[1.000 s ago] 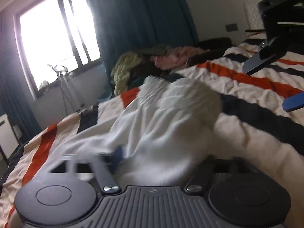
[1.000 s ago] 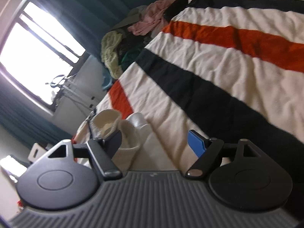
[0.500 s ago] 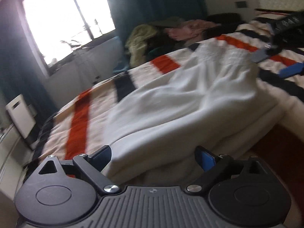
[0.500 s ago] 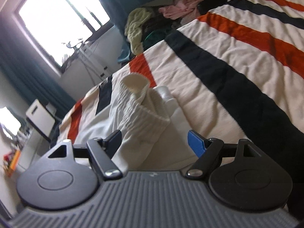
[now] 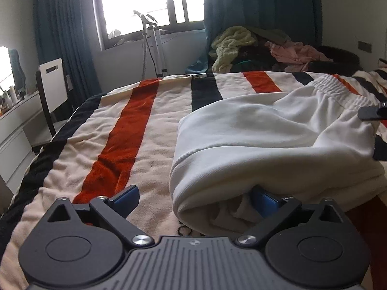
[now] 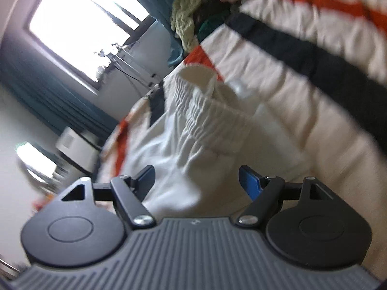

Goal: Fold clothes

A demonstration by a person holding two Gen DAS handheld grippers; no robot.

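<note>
The left gripper [image 5: 193,199] has its fingers wide apart and holds nothing. One second ago white cloth filled the space between them; now only the right finger is pushed under the rounded fold of the white cotton garment with an elastic waistband [image 5: 271,135]. The garment lies doubled over on the striped cream, orange and black blanket [image 5: 125,130], so I judge one fold was just laid down and released. The right gripper [image 6: 196,177] is also spread open, near the waistband but not gripping it. A pile of other clothes [image 5: 261,46] waits behind the bed.
</note>
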